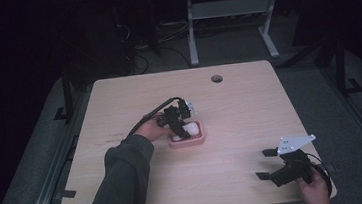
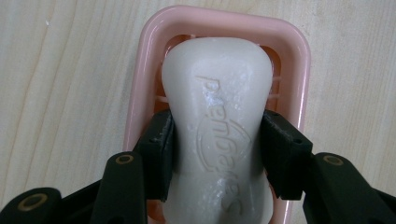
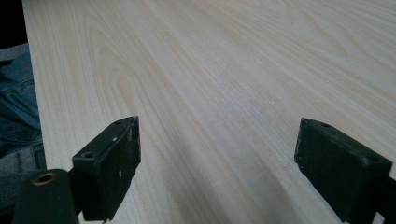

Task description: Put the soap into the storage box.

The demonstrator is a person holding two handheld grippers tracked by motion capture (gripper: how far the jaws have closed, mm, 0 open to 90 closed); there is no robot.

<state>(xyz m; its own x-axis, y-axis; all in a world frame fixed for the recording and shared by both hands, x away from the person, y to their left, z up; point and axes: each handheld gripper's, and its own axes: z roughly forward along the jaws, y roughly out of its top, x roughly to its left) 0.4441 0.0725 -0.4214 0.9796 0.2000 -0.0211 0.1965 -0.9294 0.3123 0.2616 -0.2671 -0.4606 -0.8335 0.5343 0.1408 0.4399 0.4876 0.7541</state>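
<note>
Light wood-grain tabletop (image 1: 118, 98), rounded corners, one round cable hole (image 1: 216, 78) near the far edge. Person's left forearm in a dark grey sleeve (image 1: 121, 180) comes in from the near edge toward the middle of the tabletop. Pink soap dish (image 1: 188, 140) sits on the tabletop just left of centre; in the left gripper view its rim (image 2: 299, 42) frames the soap on all visible sides, with slotted bars showing beneath. White soap bar (image 2: 219, 116), embossed lettering on top, lies inside the dish, long axis running along the dish. Left gripper (image 1: 181, 124) is held over the dish from the left; its jaws are closed on the soap bar, one black pad pressed against each long side at the bar's narrowed waist. Right gripper (image 1: 269, 164), with a grey three-cornered plate on top, is held near the tabletop's near right corner, well apart from the dish; in the right gripper view its jaws stand wide apart with bare wood between them.
</note>
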